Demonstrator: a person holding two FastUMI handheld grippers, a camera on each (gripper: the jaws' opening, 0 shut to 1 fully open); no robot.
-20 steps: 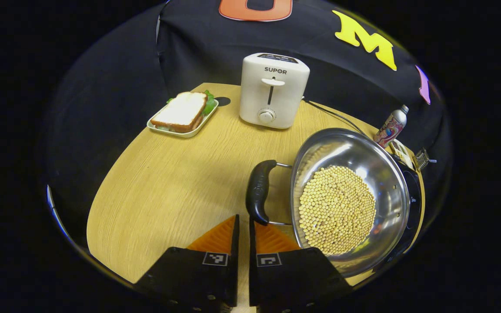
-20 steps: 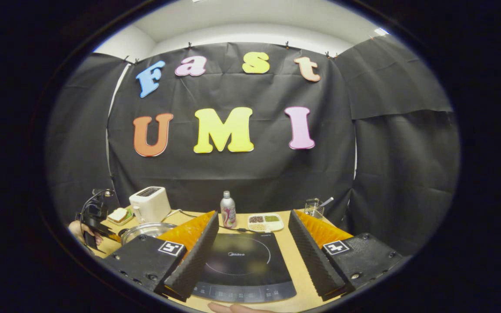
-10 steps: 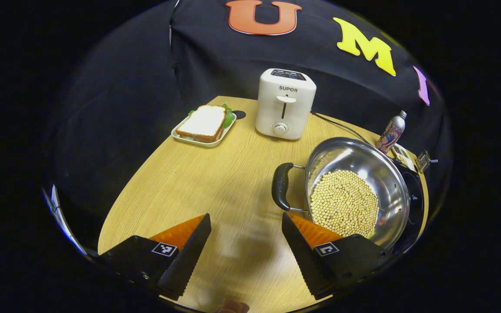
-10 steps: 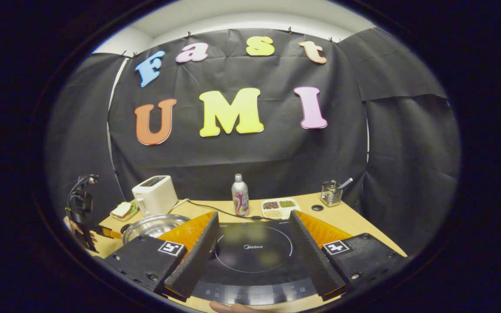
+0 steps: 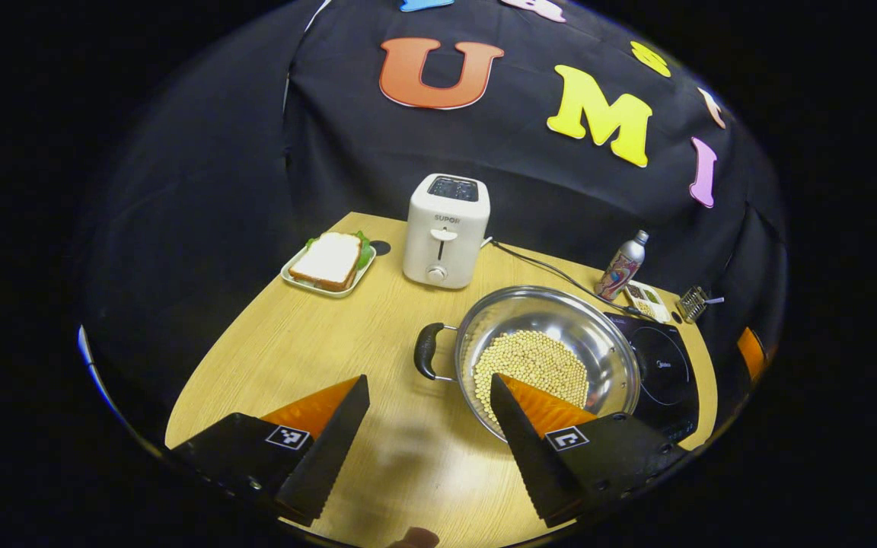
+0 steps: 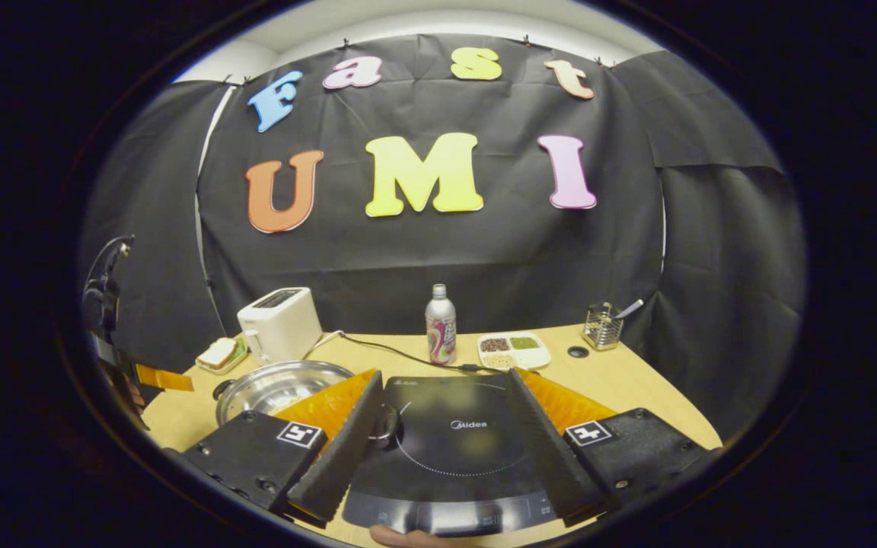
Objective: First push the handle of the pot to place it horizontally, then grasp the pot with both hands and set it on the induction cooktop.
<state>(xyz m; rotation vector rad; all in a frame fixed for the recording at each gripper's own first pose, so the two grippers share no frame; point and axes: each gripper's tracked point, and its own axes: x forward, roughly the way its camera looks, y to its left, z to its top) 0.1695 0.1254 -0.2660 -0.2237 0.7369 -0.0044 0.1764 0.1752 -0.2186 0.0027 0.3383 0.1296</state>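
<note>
In the left gripper view, the left gripper (image 5: pixel 427 426) hangs above the wooden table (image 5: pixel 309 342) with its fingers spread wide and nothing between them. The pot (image 5: pixel 549 358), a steel pan with pale beans across its bottom, sits just ahead of the right-hand finger, whose tip overlaps the pan's near rim. The pot's black handle (image 5: pixel 426 351) lies ahead of the gap between the fingers, nearer the right-hand one, with bare table between. Beyond the pot's far side lies the induction cooktop (image 5: pixel 659 365), close against the pan. Farther ahead of the fingers stand a white toaster (image 5: pixel 444 230) and, to its left, a tray with a sandwich (image 5: pixel 327 261). A cord (image 5: pixel 545 266) runs from the toaster behind the pot toward a bottle (image 5: pixel 623 266), with a small divided dish (image 5: pixel 642 294) and a wire holder (image 5: pixel 693 303) near it.

In the right gripper view, the right gripper (image 6: pixel 442 449) also has its fingers spread and empty, and the cooktop (image 6: pixel 454 449) lies directly in the gap between them. The pot (image 6: pixel 279 384) sits beyond the left-hand finger, partly hidden behind it. This view looks from the cooktop's side, showing the cooktop's ring mark and front panel plainly, while the left gripper view shows the beans and handle. The other gripper (image 6: pixel 157 377) appears at the far left edge.
</note>
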